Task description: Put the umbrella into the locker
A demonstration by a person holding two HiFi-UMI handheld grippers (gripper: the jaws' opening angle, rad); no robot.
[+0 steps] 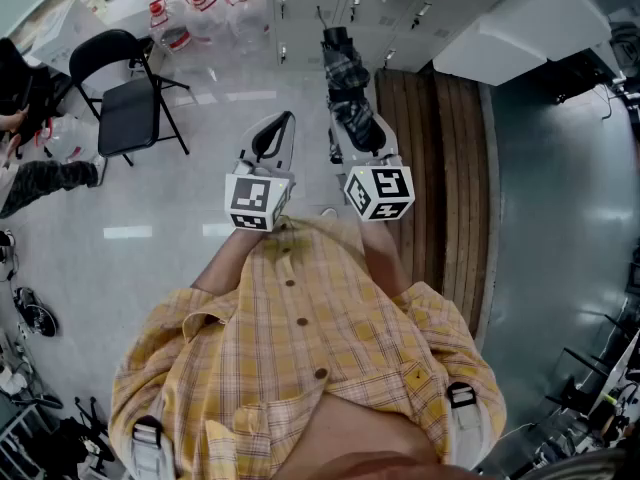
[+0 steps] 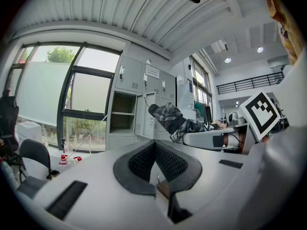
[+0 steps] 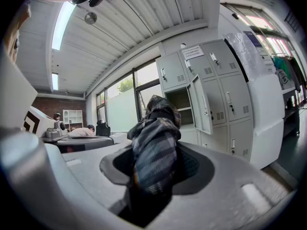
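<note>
Within right gripper [image 3: 158, 166], plaid umbrella [image 1: 348, 73], lengthwise toward open locker [image 3: 184, 100]

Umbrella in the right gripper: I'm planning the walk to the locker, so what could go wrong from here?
The folded umbrella juts well past the right gripper, so it might sag or slip in the grip. Its tip could also catch the part-open locker door beside the open compartment.
</note>
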